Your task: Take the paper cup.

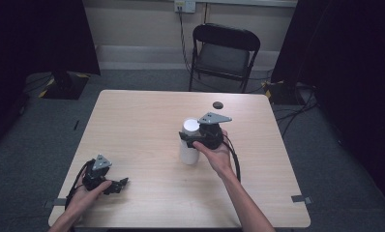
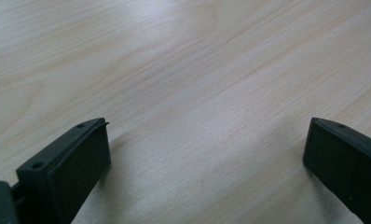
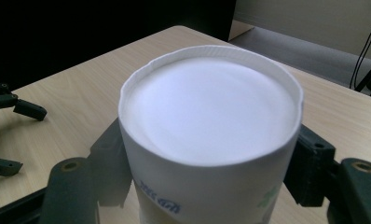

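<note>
The white paper cup [image 3: 211,135] carries blue lettering low on its wall and a green mark further round, both cut off at the edge of the right gripper view and too partial to read. The cup stands upside down near the middle of the counter [image 1: 147,116], its flat white base facing up. The right tongs [image 1: 194,141] reach it from the person's side, level with its upper part, the right hand [image 1: 214,153] wrapped round the body behind them and the forearm running back to the near edge. In the right gripper view the two black jaws sit one on each side of the cup, against its wall, so the tongs pinch the cup. The left tongs [image 1: 119,184] lie low near the front left corner of the counter, held in the left hand [image 1: 86,193], pointing toward the right. Their jaws are spread wide over bare wood, well apart from the cup. A small dark disc [image 1: 218,105] lies on the counter beyond the cup, toward the far edge.
</note>
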